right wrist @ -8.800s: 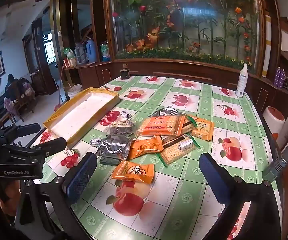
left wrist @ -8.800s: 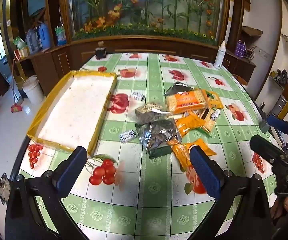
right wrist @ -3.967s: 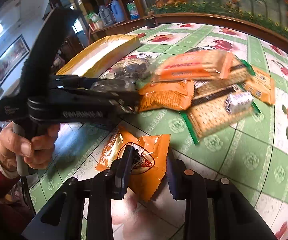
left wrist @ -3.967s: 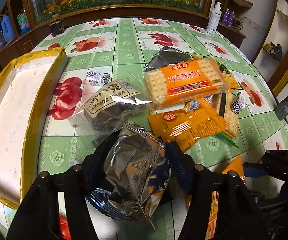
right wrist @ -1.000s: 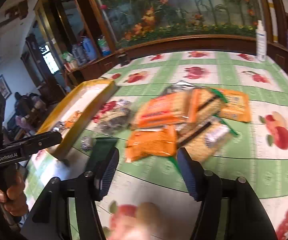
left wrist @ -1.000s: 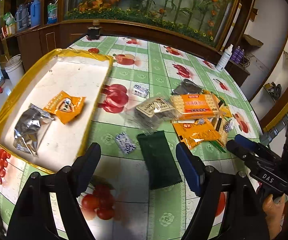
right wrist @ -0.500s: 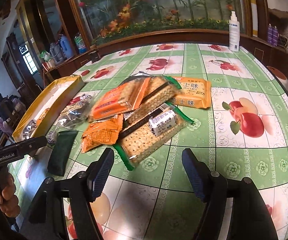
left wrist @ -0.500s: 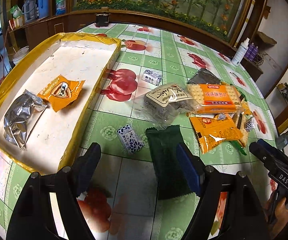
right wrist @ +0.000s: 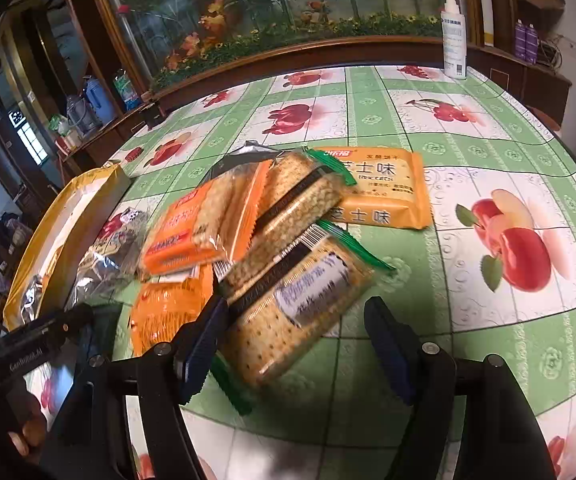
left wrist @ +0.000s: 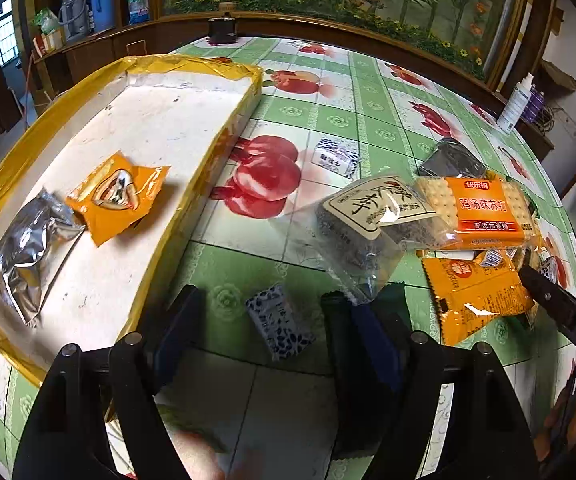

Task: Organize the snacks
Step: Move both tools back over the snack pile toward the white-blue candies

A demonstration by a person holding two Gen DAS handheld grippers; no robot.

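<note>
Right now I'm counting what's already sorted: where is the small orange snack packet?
In the left wrist view, the small orange packet lies inside the yellow-rimmed tray, left of the table, beside the silver packet.

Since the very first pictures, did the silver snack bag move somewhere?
Yes. The silver snack bag left the pile on the table and now lies inside the yellow tray, beside the orange packet.

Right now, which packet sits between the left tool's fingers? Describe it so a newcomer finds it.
Start at the yellow-rimmed tray on the green fruit-print tablecloth. Just off its near right corner, between the open left tool fingers, lies a small candy packet. It alone here is white with dark blue speckles; its twin lies farther back.
</note>
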